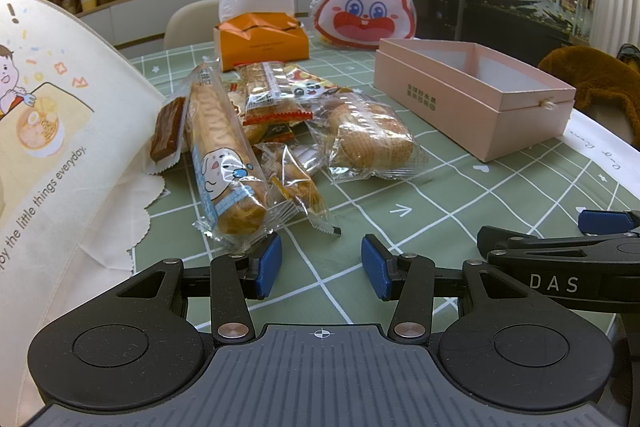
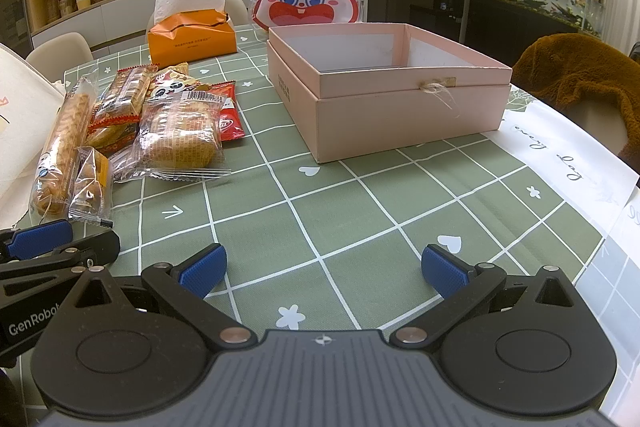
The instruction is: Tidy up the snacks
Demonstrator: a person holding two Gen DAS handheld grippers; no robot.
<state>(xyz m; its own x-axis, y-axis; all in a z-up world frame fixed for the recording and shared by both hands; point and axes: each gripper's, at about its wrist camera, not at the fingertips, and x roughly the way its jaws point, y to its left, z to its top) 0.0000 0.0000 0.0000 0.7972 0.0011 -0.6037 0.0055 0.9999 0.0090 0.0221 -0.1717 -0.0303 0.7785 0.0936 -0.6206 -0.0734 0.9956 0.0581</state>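
Blue-padded left hand-held gripper (image 1: 321,265) gapes, holding nothing.

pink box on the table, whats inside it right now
The pink box is open, and the inner walls that show are bare and white, with no snack in sight. Its near wall hides the floor in both views, so something flat lying there cannot be ruled out.

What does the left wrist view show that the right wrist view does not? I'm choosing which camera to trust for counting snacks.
Only the left wrist view shows the brown bar in a clear wrapper beside the cream printed bag. Only the right wrist view shows the red flat packet and the pink open cardboard box's string tie. Both show the long clear-wrapped biscuit stick, orange tissue box and green checked tablecloth.
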